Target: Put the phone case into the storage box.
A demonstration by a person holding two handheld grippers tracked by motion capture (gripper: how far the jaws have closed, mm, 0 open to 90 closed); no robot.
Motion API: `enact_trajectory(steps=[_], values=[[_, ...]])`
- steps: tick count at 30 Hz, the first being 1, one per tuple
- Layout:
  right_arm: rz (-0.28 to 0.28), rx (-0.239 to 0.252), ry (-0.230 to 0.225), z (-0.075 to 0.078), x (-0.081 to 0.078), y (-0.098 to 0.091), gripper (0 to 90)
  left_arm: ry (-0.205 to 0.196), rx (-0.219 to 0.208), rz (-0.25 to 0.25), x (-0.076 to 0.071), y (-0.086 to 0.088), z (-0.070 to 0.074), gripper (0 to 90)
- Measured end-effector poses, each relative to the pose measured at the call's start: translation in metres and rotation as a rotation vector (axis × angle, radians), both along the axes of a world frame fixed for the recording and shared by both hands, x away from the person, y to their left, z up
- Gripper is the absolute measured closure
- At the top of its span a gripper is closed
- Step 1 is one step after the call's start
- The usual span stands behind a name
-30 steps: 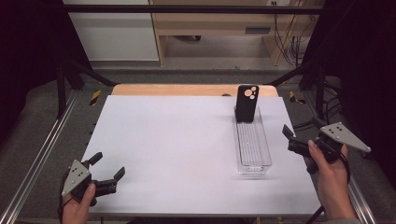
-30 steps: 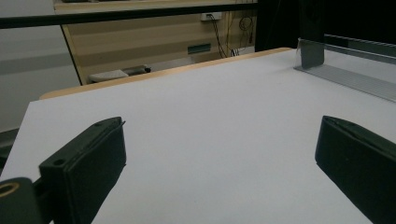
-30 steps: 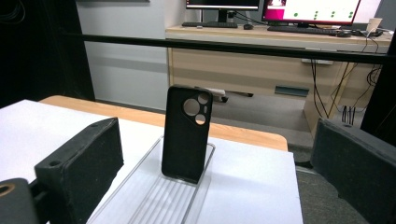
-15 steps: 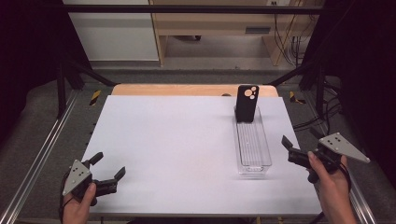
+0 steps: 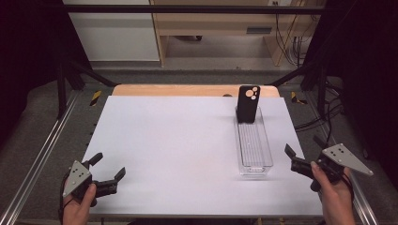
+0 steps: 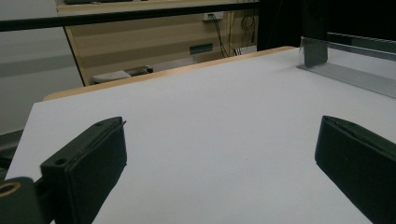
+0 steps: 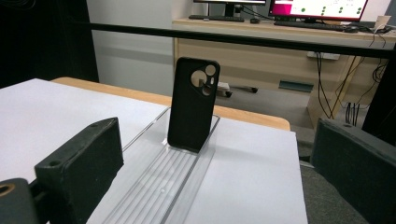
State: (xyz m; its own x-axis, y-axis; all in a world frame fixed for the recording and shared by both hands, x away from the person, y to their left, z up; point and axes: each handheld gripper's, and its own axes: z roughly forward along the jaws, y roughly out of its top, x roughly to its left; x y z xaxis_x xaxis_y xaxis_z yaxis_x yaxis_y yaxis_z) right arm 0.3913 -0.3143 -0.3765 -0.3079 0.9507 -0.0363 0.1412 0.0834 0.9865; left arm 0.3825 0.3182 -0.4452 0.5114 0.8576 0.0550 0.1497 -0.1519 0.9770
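While both tools [image 5: 109,165] [image 5: 302,152] gape wide and empty, the phone case's [image 5: 247,103] foot blurs behind the clear tray [image 5: 254,145].

Wooden desk [image 7: 299,42] with monitors [image 7: 317,7] behind; grey floor [image 5: 211,75]; cables [image 5: 286,37].

Black phone case [image 5: 247,103] (clear ribbed tray [image 5: 254,146])

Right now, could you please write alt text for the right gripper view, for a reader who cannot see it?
A black phone case stands upright at the far end of a long clear plastic tray on a white table. The right gripper has its two black jaws wide apart, holding nothing. A wooden desk with monitors stands behind.
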Motion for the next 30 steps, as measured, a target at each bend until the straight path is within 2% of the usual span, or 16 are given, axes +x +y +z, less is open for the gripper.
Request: enact_trajectory(steps=[18,30], values=[[0.031,0.020,0.024,-0.028,-0.010,0.006,2.8,-0.003,0.008,-0.020,-0.001,-0.003,0.000,2.3],[0.061,0.029,0.047,-0.045,-0.011,0.017,2.8,-0.006,0.009,-0.024,-0.001,-0.004,0.000,2.3]])
